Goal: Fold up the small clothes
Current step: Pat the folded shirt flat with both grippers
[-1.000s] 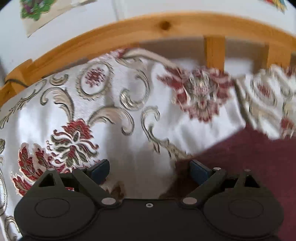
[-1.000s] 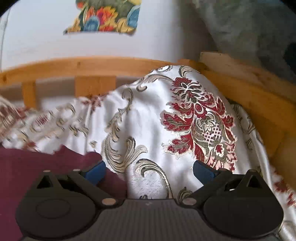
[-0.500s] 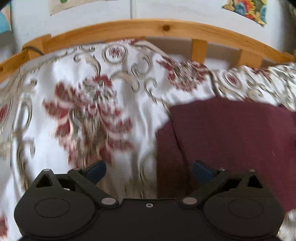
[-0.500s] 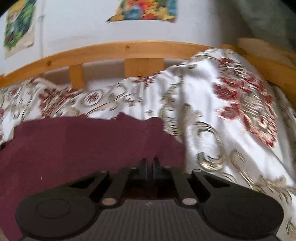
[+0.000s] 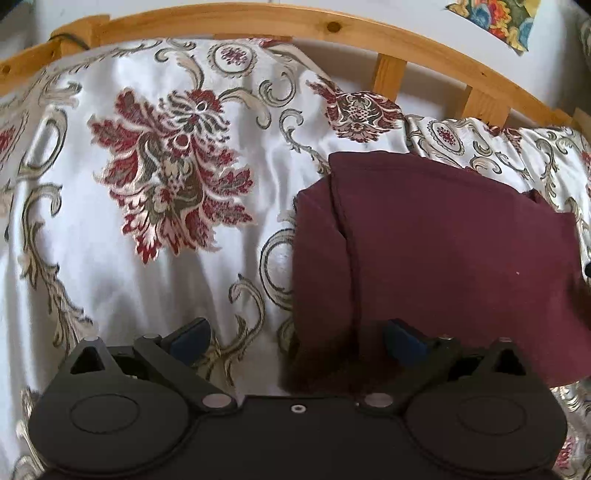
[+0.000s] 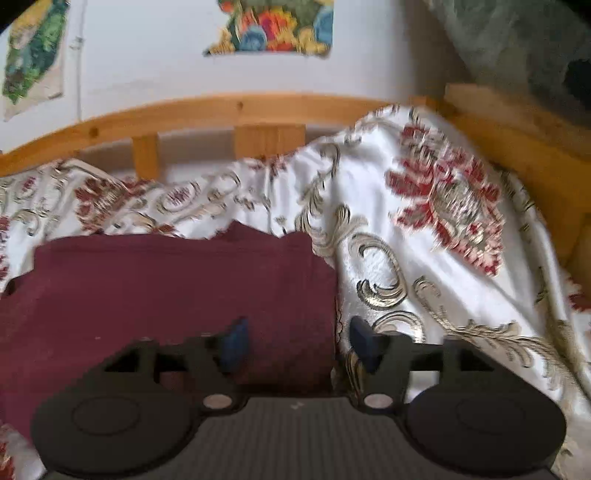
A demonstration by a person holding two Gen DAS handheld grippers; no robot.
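Where it lies folded on the floral bedspread (image 5: pixel 155 266), the maroon garment (image 5: pixel 443 236) runs beneath both tools (near edge hidden): left hand-held gripper (image 5: pixel 295 336) released wide, right hand-held gripper (image 6: pixel 295 341) opening, blurred, gripping nothing.

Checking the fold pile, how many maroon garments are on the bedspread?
1: the maroon garment lies folded on the floral bedspread near the wooden rail. Others may be hidden.

Soft daylight, fisheye bending, right-view blur
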